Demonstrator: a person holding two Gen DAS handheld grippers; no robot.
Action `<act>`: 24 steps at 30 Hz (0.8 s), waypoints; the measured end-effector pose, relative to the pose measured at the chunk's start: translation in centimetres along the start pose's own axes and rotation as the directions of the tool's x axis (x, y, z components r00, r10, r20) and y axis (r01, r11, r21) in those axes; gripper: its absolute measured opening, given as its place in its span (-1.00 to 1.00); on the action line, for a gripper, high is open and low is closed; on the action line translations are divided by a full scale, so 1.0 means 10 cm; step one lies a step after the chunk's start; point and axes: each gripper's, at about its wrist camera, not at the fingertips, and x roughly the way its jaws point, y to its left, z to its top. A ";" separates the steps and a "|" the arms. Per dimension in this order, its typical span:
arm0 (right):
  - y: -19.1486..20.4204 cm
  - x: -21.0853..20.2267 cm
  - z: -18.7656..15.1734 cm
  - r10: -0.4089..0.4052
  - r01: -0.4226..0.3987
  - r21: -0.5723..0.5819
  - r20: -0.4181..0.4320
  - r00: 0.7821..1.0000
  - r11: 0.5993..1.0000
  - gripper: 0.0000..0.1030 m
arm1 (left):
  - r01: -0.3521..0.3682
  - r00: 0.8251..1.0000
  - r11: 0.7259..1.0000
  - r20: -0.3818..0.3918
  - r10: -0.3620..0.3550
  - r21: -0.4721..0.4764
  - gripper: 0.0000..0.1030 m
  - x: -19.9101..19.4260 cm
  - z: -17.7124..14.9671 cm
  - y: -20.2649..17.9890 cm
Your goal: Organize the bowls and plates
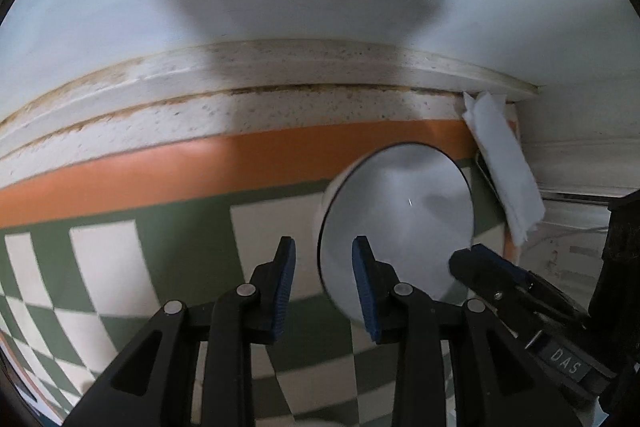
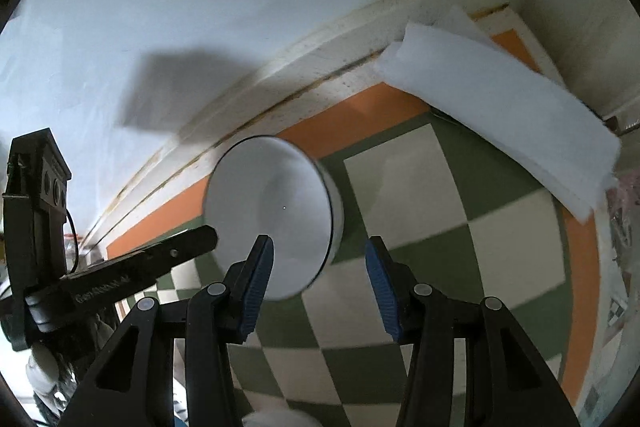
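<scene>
A white bowl with a thin dark rim [image 1: 400, 215] [image 2: 272, 207] is tilted on its side above the green and cream checked cloth. In the left wrist view my left gripper [image 1: 324, 285] is open, its right finger in front of the bowl's inside. My right gripper's finger [image 1: 492, 267] touches the bowl's lower right rim. In the right wrist view my right gripper [image 2: 320, 285] is open, its left finger over the bowl's lower edge, and the left gripper [image 2: 176, 251] reaches the bowl's left rim. Which gripper bears the bowl I cannot tell.
The checked cloth [image 1: 120, 259] [image 2: 460, 227] has an orange border and lies against a speckled white ledge [image 1: 280, 79] below a white wall. A folded white cloth [image 1: 504, 167] [image 2: 500, 115] lies at the table's far right corner.
</scene>
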 end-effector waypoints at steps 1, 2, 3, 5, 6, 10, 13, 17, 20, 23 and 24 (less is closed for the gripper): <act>-0.01 0.06 0.03 -0.003 0.003 0.002 -0.009 1.000 1.000 -0.04 | -0.010 1.000 1.000 -0.003 0.010 0.011 -0.73 0.04 0.01 -0.01; -0.02 0.13 0.06 -0.011 0.011 0.001 -0.019 1.000 1.000 -0.15 | -0.015 1.000 1.000 -0.009 0.015 0.022 -0.76 0.09 0.02 -0.03; -0.02 0.17 0.07 -0.020 0.020 -0.001 -0.027 0.999 1.000 -0.39 | -0.022 1.000 0.999 -0.011 0.023 0.029 -0.77 0.12 0.02 -0.04; -0.03 0.25 0.09 -0.035 0.035 -0.005 -0.035 0.999 0.999 -0.68 | -0.042 0.999 0.998 -0.009 0.042 0.045 -0.81 0.16 0.02 -0.07; -0.03 0.27 0.10 -0.040 0.040 -0.008 -0.034 0.999 0.999 -0.74 | -0.046 0.999 0.998 -0.008 0.047 0.049 -0.81 0.18 0.02 -0.08; -0.02 0.29 0.12 -0.054 0.054 -0.016 -0.021 0.998 0.998 -0.75 | -0.053 0.999 0.997 -0.002 0.053 0.057 -0.81 0.21 0.01 -0.11; 0.01 0.27 0.12 -0.066 0.066 -0.027 -0.015 0.998 0.997 -0.76 | -0.049 0.999 0.997 0.001 0.049 0.054 -0.81 0.20 -0.01 -0.13; 0.04 0.28 0.07 -0.077 0.077 -0.033 -0.010 0.997 0.996 -0.78 | -0.063 0.998 0.995 0.018 0.062 0.071 -0.81 0.12 -0.08 -0.15; 0.07 0.21 0.03 -0.076 0.076 -0.035 -0.002 0.997 0.997 -0.78 | -0.059 0.998 0.995 0.032 0.057 0.078 -0.81 0.01 -0.14 -0.18; 0.14 0.11 -0.06 -0.064 0.065 -0.042 0.010 0.998 0.997 -0.78 | -0.058 0.997 0.994 0.062 0.052 0.089 -0.81 -0.16 -0.24 -0.20; 0.15 0.07 -0.09 -0.059 0.060 -0.044 0.016 0.998 0.997 -0.78 | -0.058 0.996 0.994 0.070 0.052 0.094 -0.81 -0.22 -0.27 -0.20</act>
